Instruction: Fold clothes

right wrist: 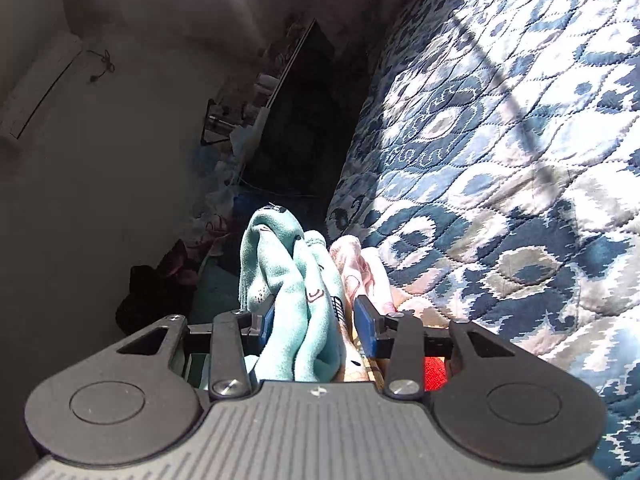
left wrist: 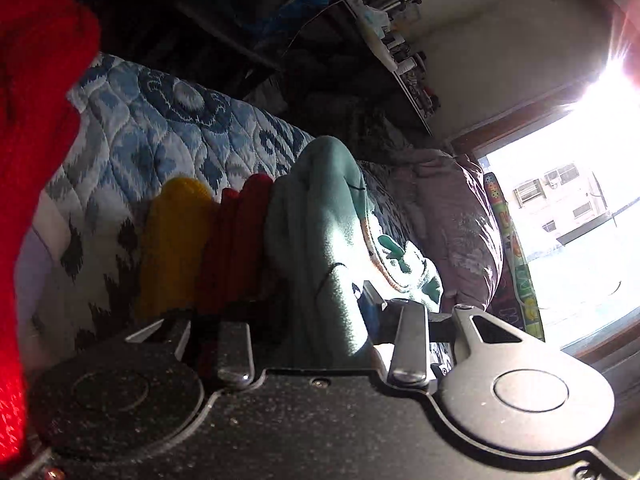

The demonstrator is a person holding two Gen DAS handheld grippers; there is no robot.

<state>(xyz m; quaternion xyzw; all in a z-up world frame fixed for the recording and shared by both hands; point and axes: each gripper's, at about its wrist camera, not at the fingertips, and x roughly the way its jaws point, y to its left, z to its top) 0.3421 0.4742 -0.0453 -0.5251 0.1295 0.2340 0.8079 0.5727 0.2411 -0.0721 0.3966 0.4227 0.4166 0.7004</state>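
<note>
**Both grippers held the teal cloth above the bed**

In the right wrist view, we saw our right gripper (right wrist: 316,316) low in the middle of the frame, its two fingers pressed onto a bunch of the teal garment (right wrist: 296,300). The blue pads (right wrist: 366,326) touched the cloth from both sides. A pale pink cloth (right wrist: 360,268) lay just beside the teal one, on its right, and a small red patch (right wrist: 434,370) showed under the right finger. Behind them, the blue patterned quilt (right wrist: 500,152) filled the right half of the frame, and a grey wall (right wrist: 100,180) took the left half.

In the left wrist view, our left gripper (left wrist: 316,340) was at the bottom centre and also pinched the teal garment (left wrist: 320,220), which hung in thick folds between the fingers. Touching it on the left was a dark red cloth (left wrist: 236,240), and next to that a yellow knitted piece (left wrist: 172,248). A bright red fabric (left wrist: 36,140) covered the left edge. Farther back we saw the quilt (left wrist: 168,128), a purple pillow (left wrist: 460,220) in the centre right, cluttered shelves (left wrist: 392,32) in the upper middle, and a very bright window (left wrist: 572,220) on the right.
</note>
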